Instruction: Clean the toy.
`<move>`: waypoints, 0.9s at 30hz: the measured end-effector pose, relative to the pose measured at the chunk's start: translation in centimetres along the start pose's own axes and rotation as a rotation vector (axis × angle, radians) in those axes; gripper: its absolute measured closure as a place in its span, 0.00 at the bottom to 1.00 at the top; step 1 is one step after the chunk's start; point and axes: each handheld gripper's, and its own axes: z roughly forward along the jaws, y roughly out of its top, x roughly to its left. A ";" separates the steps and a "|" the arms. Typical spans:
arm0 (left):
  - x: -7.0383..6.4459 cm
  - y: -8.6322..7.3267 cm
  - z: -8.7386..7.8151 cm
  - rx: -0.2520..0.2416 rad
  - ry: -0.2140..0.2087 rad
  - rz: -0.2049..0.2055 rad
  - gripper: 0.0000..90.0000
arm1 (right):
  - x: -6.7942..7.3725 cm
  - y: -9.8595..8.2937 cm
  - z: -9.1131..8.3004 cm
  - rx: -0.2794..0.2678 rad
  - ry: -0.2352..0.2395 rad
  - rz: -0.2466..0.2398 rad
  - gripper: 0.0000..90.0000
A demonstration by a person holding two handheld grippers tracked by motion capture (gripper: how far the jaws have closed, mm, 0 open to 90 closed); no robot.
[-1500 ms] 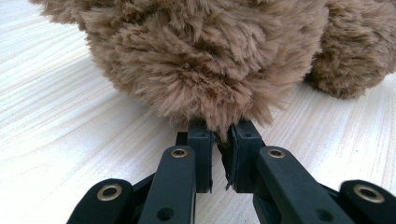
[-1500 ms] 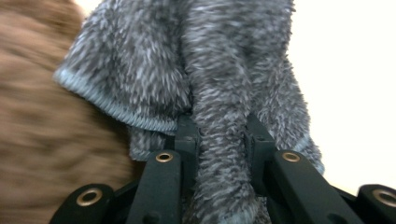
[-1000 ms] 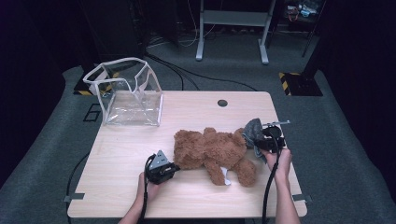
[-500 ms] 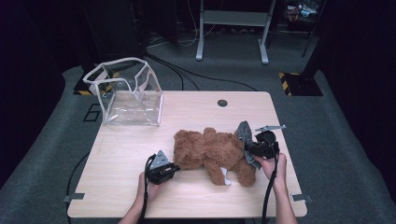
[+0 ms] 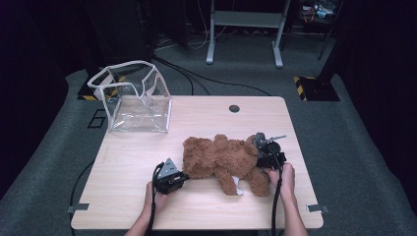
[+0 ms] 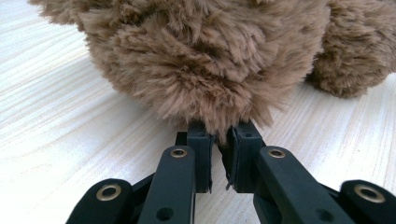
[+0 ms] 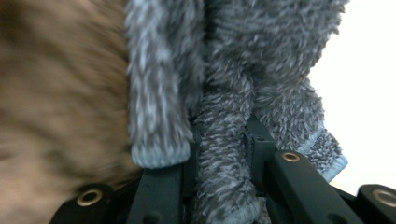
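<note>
1. Left gripper (image 6: 219,161): the jaws are drawn close together on a tuft of brown fur at the lower edge of the teddy bear (image 6: 210,56). The fur is pinched between the two pads just above the tabletop.
2. Seen from the high view, the left gripper (image 5: 183,175) lies low on the table at the bear's left end, held by the person's left hand (image 5: 156,199), with its cable trailing off the near edge.
3. Right gripper (image 7: 219,154): the jaws are closed on a fold of grey knitted fabric (image 7: 224,140), which runs down between the two pads. Further folds of the same grey fabric hang on either side, and brown fur lies just beside them.
4. In the high view, the right gripper (image 5: 263,152) sits at the bear's right end, touching it, with the right hand (image 5: 281,174) behind it.
5. Teddy bear (image 5: 223,160): lies on its side across the near half of the wooden table (image 5: 206,118), between the two grippers.
6. Clear plastic bag (image 5: 133,101): stands open at the far left corner of the table, well apart from the bear.
7. A round cable hole (image 5: 234,108) sits near the table's far edge.
</note>
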 end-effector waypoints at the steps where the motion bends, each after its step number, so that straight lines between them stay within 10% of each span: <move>1: 0.0 0.0 0.0 -0.002 0.002 -0.001 0.91 | -0.1 0.0 0.2 0.009 -0.028 -0.009 0.81; 6: 0.0 0.0 -0.1 0.005 -0.010 -0.005 0.91 | -1.2 -0.2 -1.2 0.001 -0.080 0.034 0.80; 11: 0.0 0.0 0.0 0.005 -0.005 0.001 0.91 | -2.9 -0.7 -5.3 -0.170 0.040 0.115 0.81; 16: 0.0 0.0 0.0 0.002 0.001 -0.003 0.91 | -1.3 0.1 -7.5 -0.210 0.093 0.067 0.81; 27: 0.0 0.0 0.1 0.004 0.001 0.000 0.91 | 0.8 1.0 -1.7 -0.034 0.016 0.025 0.81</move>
